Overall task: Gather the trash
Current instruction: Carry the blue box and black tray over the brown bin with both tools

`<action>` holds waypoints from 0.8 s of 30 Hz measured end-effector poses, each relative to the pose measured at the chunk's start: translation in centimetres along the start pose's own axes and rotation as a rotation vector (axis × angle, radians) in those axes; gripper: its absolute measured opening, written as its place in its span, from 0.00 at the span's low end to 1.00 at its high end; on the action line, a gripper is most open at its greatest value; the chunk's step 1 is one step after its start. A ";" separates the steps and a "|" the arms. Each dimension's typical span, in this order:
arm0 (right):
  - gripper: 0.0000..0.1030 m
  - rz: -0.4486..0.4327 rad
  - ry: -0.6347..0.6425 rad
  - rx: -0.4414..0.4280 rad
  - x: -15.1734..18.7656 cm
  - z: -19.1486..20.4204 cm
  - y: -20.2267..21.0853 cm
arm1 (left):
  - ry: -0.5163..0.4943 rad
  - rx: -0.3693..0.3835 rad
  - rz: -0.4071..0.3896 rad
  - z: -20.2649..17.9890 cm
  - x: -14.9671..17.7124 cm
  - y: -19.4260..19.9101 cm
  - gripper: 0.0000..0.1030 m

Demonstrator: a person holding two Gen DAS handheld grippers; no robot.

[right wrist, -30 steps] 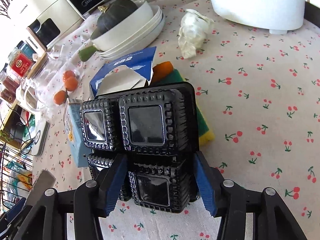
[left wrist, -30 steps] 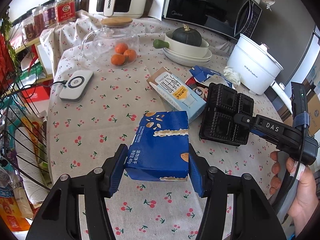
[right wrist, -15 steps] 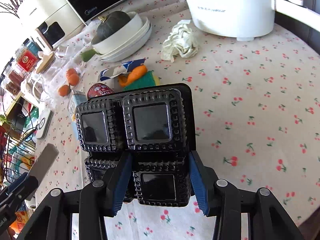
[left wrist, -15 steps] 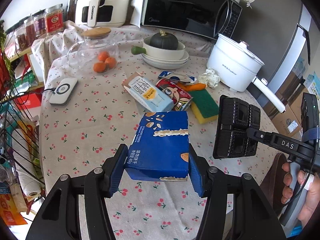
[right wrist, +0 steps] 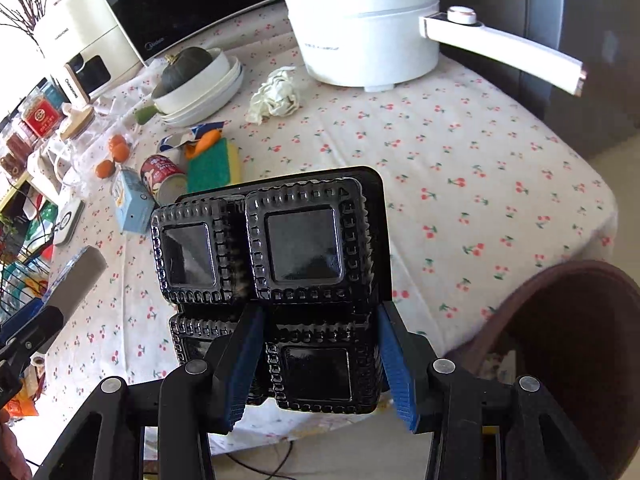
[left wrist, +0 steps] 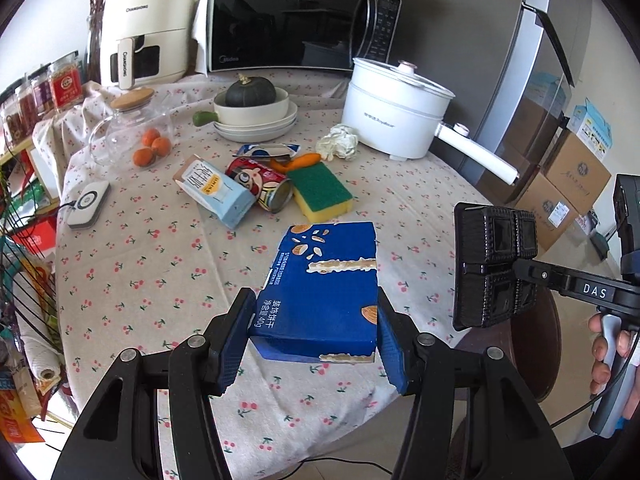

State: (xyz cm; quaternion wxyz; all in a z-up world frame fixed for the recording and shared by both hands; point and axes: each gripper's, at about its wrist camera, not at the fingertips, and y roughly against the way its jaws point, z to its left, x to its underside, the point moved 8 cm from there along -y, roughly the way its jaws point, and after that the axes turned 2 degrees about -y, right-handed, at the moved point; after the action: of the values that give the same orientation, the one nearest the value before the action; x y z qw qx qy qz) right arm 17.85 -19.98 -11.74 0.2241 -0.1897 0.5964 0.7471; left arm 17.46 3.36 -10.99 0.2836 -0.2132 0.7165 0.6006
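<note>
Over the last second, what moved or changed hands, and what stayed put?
Both grippers pulled back and up from the table, each carrying its load. The left gripper kept the blue biscuit box clamped; the right gripper lifted the black plastic tray off the sponge and beyond the table edge. Nothing was let go. The milk carton, can and crumpled paper stayed put.

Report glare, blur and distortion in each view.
Left wrist: fisheye bends the fridge edge; microwave door mirrors the room; blue box sharp. Right wrist: window glare whitens the top left; pot handle tip smeared; black tray glints.
</note>
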 end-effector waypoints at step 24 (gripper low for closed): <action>0.49 -0.031 -0.191 0.090 4.6 -15.6 7.0 | -0.272 0.167 0.013 -16.4 2.4 -1.8 0.58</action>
State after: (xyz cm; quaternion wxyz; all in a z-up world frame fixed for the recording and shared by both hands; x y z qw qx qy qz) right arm 10.41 -36.00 -12.01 0.2995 -0.1166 0.6022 0.7308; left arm 14.37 -12.97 -12.04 0.3907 -0.1008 0.7205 0.5640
